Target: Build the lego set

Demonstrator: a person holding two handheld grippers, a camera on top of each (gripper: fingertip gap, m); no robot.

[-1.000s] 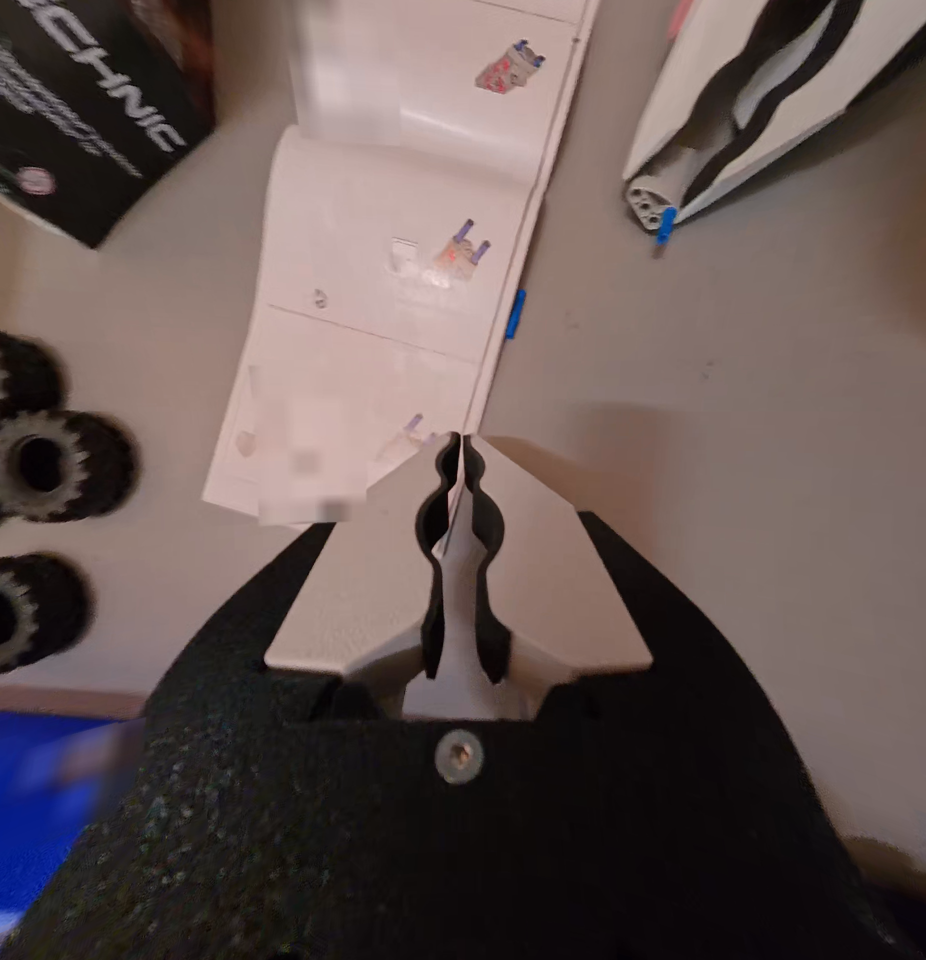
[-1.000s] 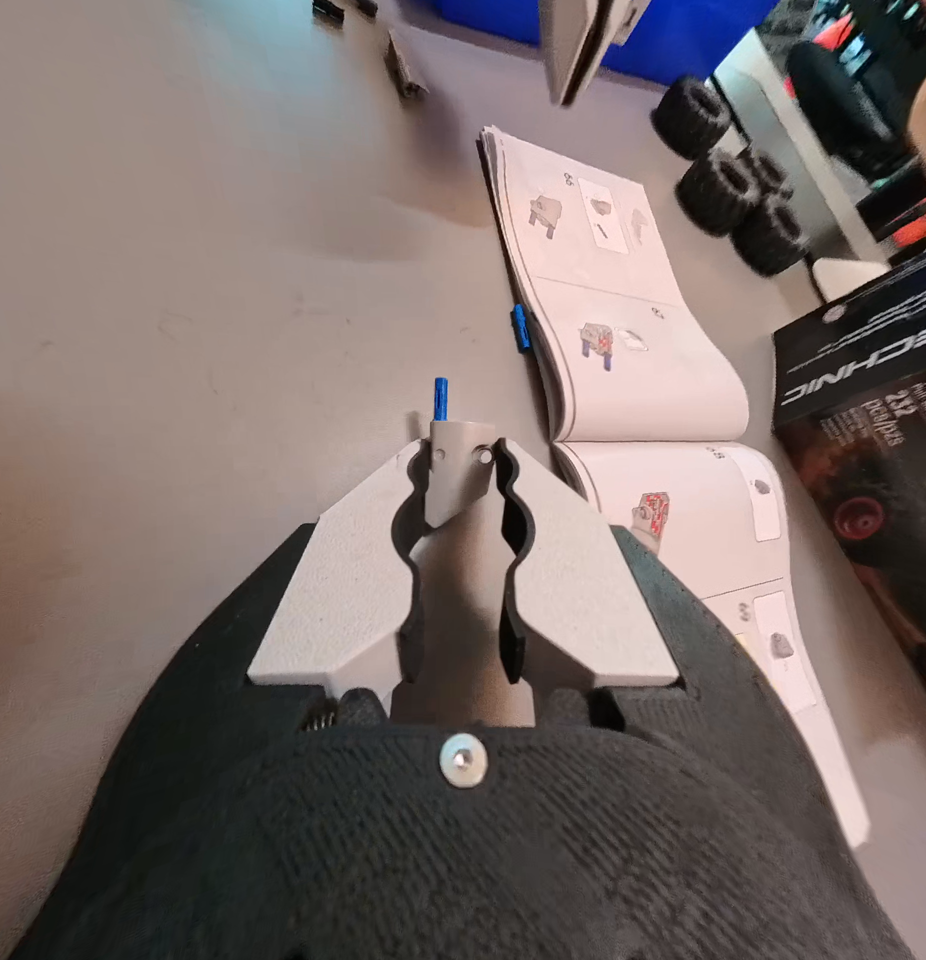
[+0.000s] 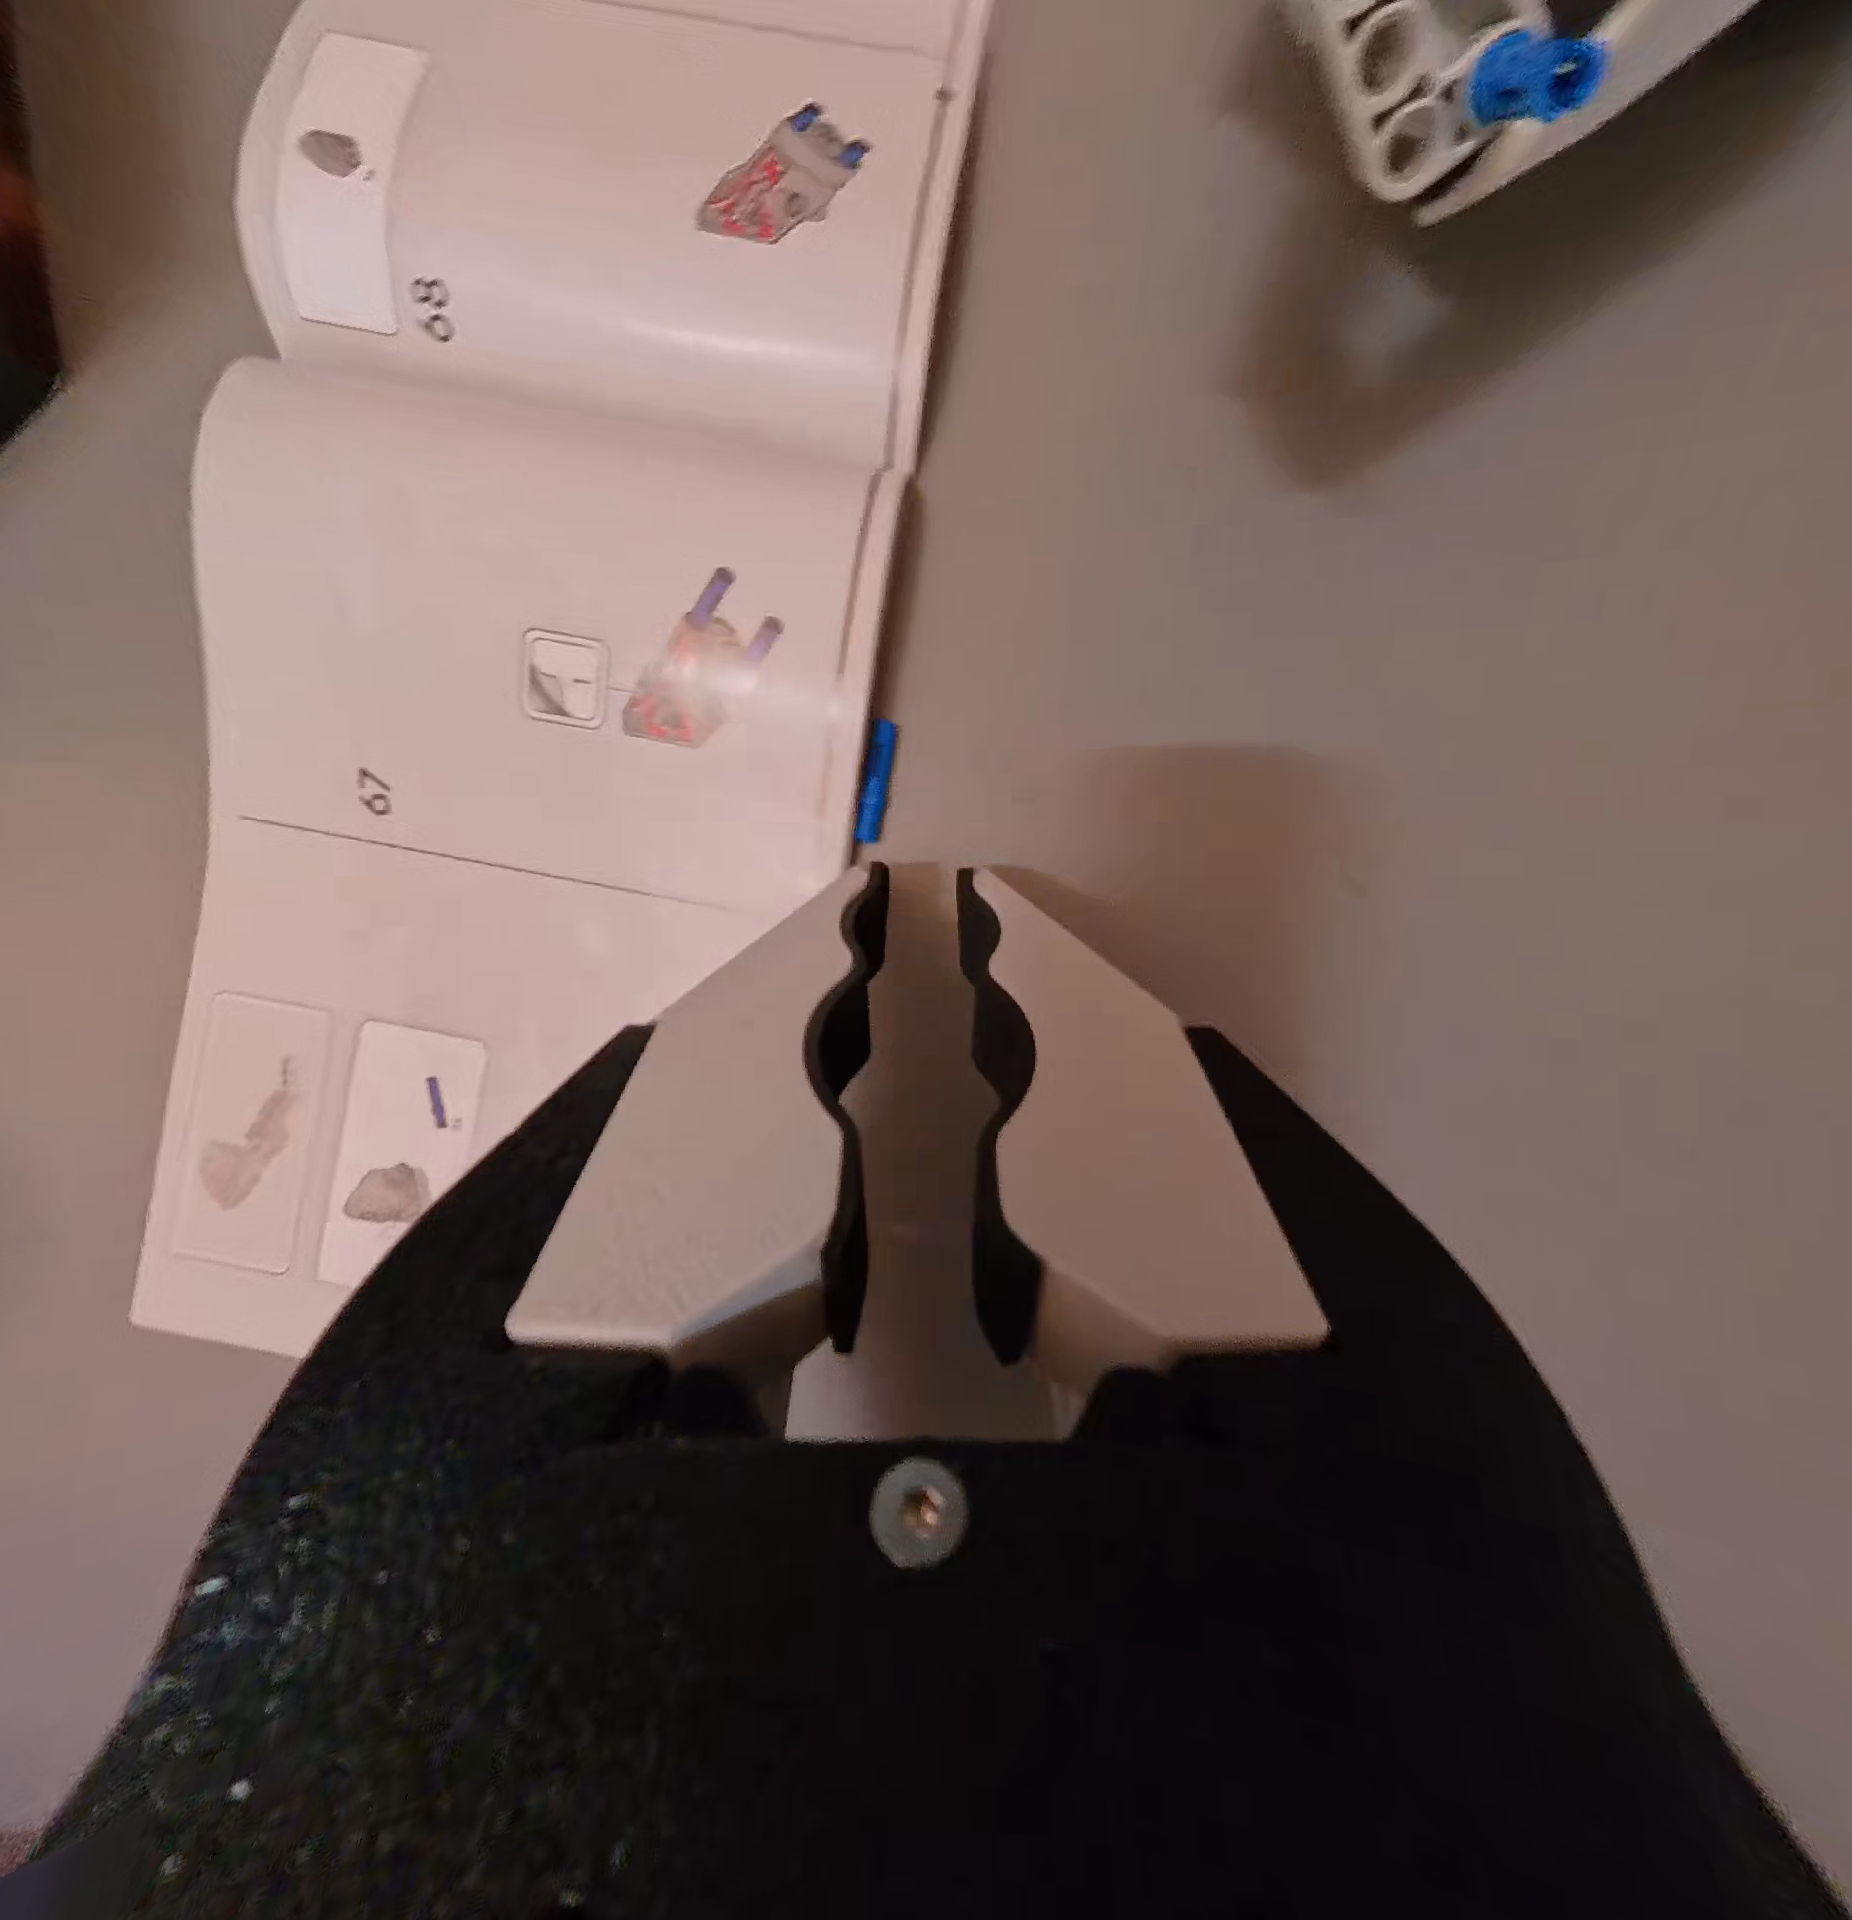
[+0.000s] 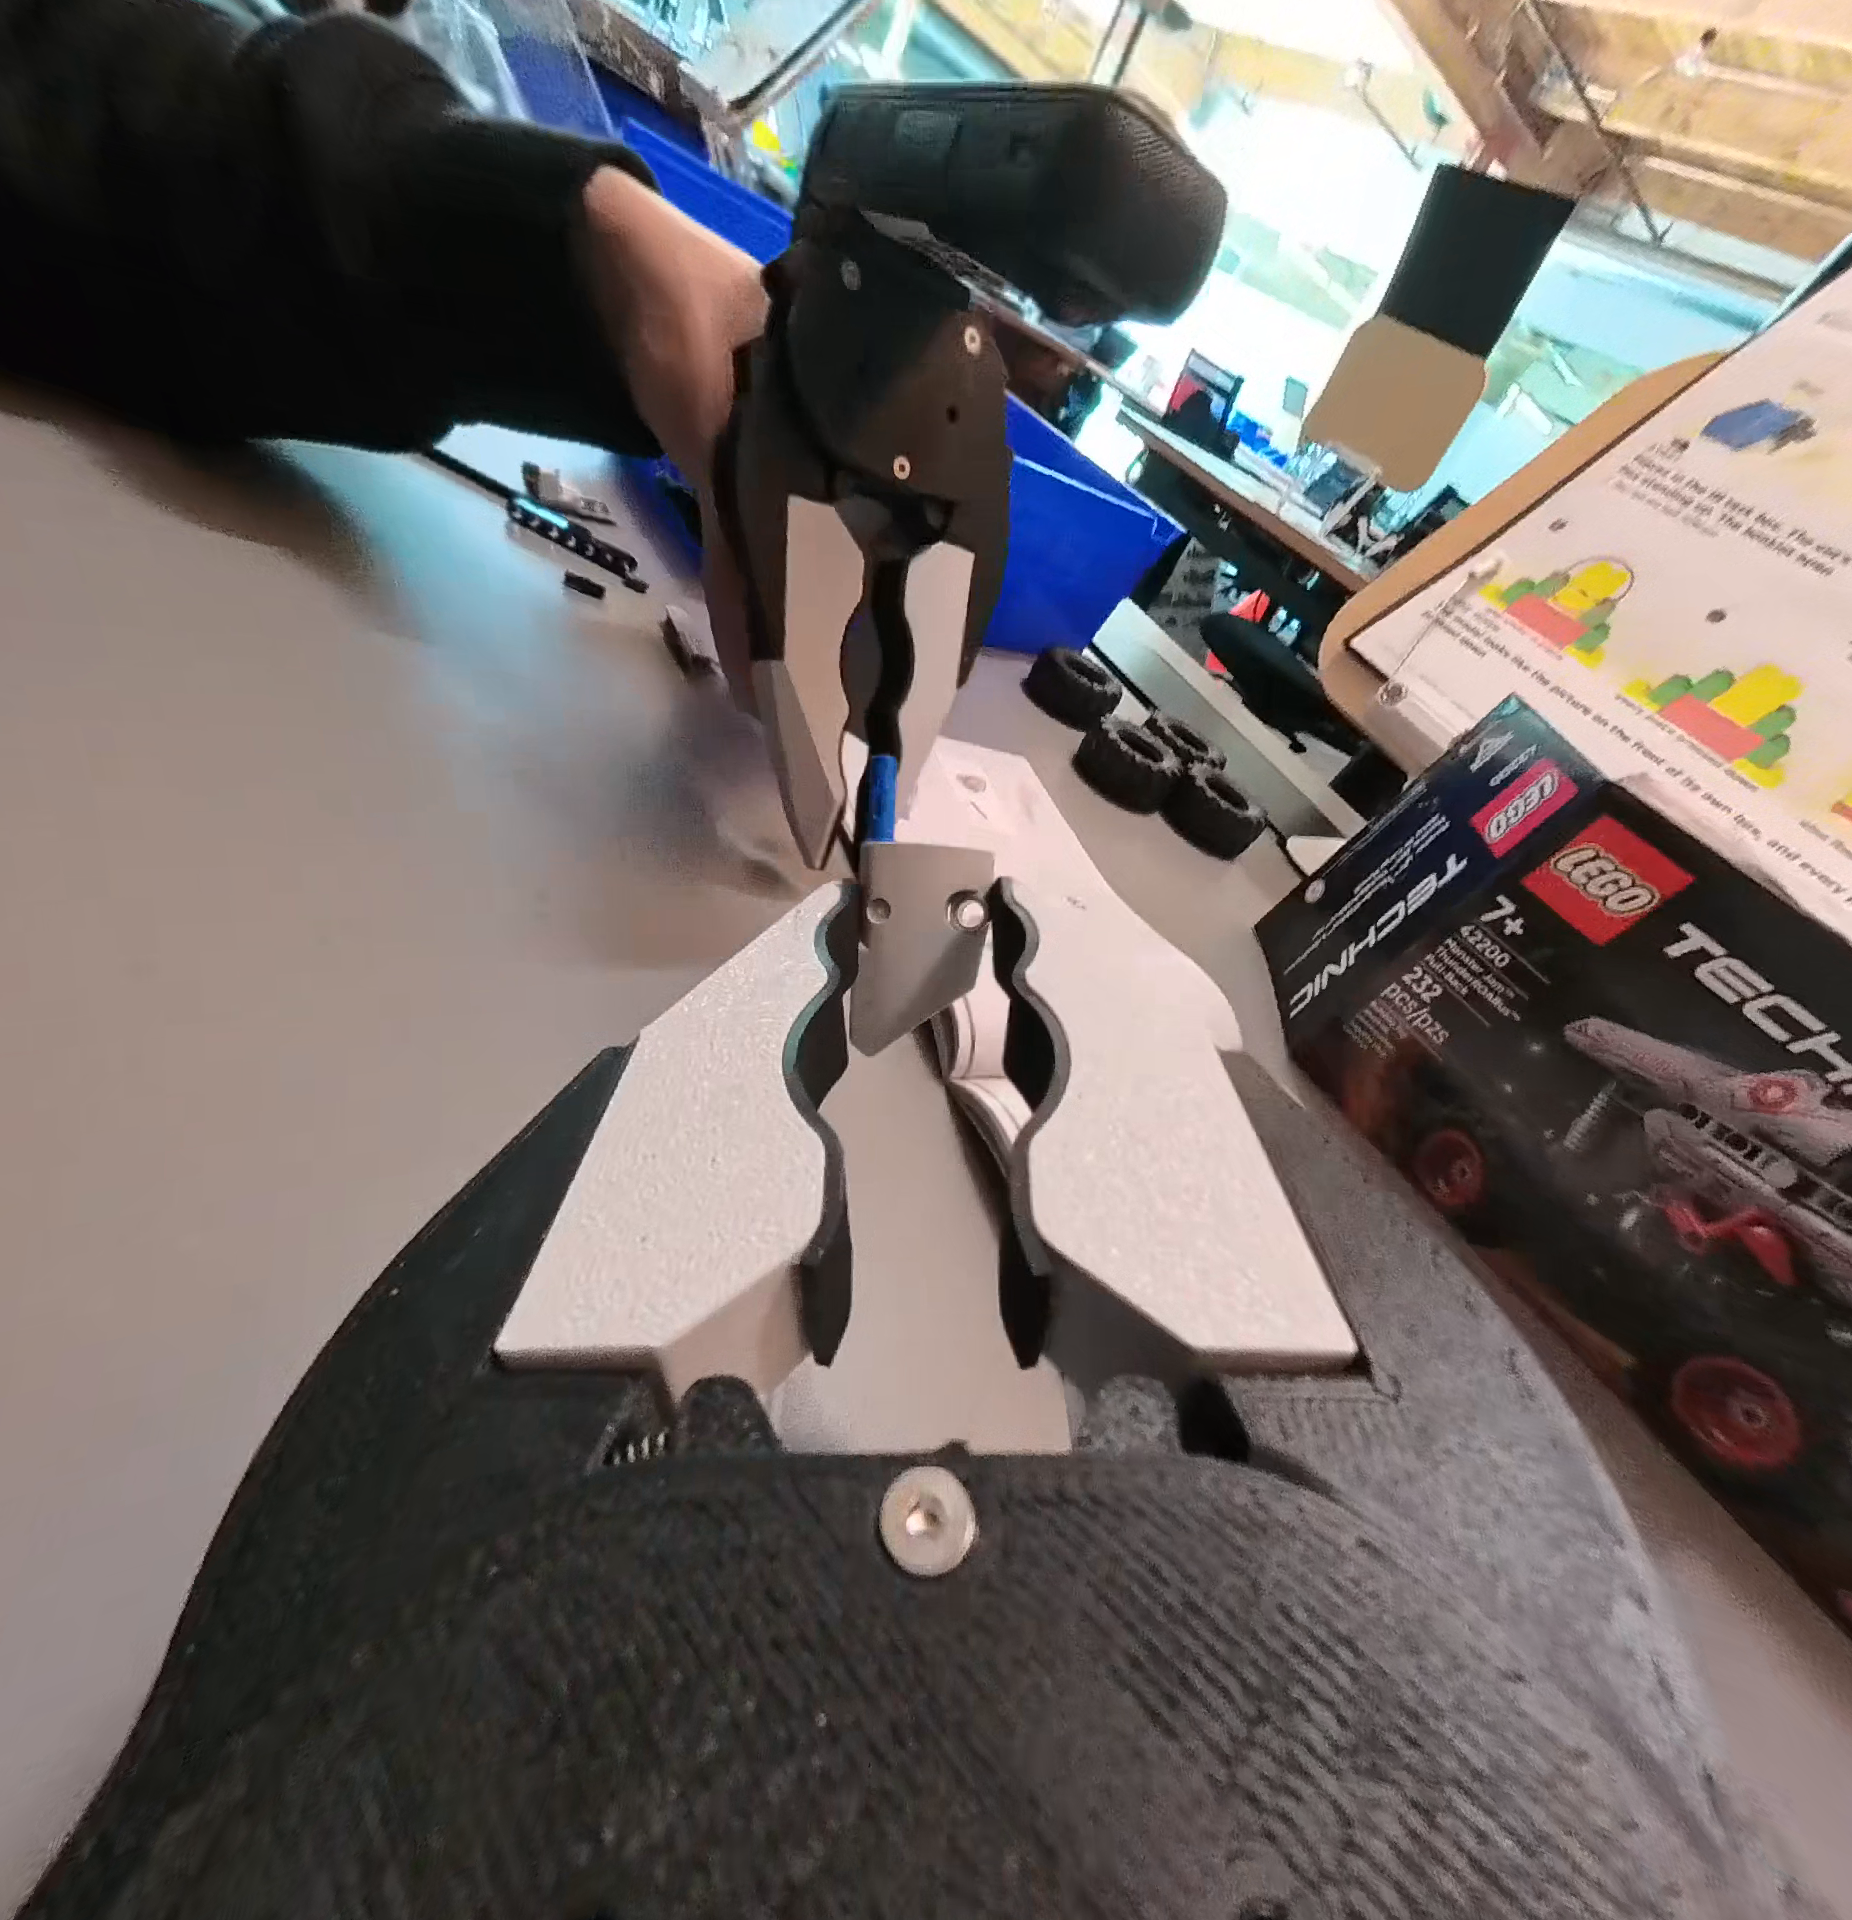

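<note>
**Early sub-assembly: one pin in, second pin loose**

Right gripper (image 4: 922, 914) clamps a grey lego piece (image 4: 917, 951) at its tips; a blue pin (image 4: 878, 798) sticks out of the piece's far end. Left gripper (image 3: 914, 883) has jaws slightly apart, nothing between them. In the right wrist view its tips come down just beyond the held piece, beside the blue pin; contact unclear.

Just ahead of the left jaws a second blue pin (image 3: 874, 781) lies on the table (image 3: 1421, 935), touching the edge of the open instruction booklet (image 3: 548, 499), which spreads ahead and left.

Progress, as judged: very early. Only this small piece with one pin reads as built; loose pin likely goes in next. Four black tyres (image 4: 1150, 750) sit unmounted beyond the right jaws, small dark parts (image 4: 579, 540) scattered far left.

Surface: plain grey tabletop. Set box (image 4: 1587, 1060) right of the right jaws, a propped sheet (image 4: 1670, 623) behind it, blue bin (image 4: 1067, 520) farther back. Room: open workshop, desks, bright windows.
</note>
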